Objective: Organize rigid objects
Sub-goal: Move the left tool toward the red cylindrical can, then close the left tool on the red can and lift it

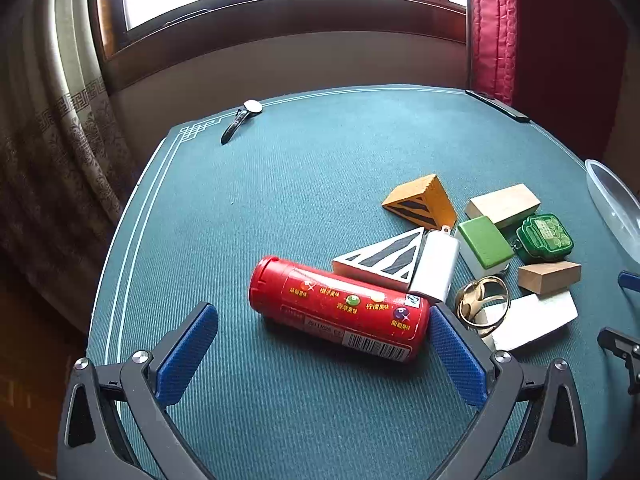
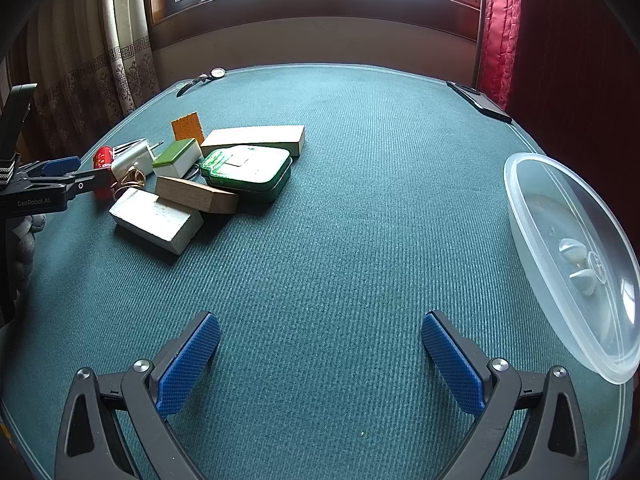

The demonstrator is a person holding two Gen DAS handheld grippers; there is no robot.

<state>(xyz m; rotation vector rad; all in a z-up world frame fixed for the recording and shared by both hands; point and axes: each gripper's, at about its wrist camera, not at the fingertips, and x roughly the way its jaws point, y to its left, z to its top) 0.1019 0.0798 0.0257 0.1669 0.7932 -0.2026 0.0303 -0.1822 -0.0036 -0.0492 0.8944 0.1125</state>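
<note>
Left wrist view: left gripper (image 1: pixel 323 342), jaws spread wide, low over the green table (image 1: pixel 280 184); red canister (image 1: pixel 338 314) lies on its side between the blue pads, the right pad at its barcode end, the left pad apart from it. Beside the canister: white striped wedge (image 1: pixel 380 258), silver lighter (image 1: pixel 434 270), gold ring (image 1: pixel 482 304), orange striped wedge (image 1: pixel 422 202), green-topped tile (image 1: pixel 484 246), green tin (image 1: pixel 544 238), three wooden blocks. Wristwatch (image 1: pixel 242 120) at the far table edge.

Right wrist view: right gripper (image 2: pixel 320 356), jaws wide apart, nothing between them, over bare cloth. Clear plastic container (image 2: pixel 572 256) at the right table edge, well apart from the pile.
</note>
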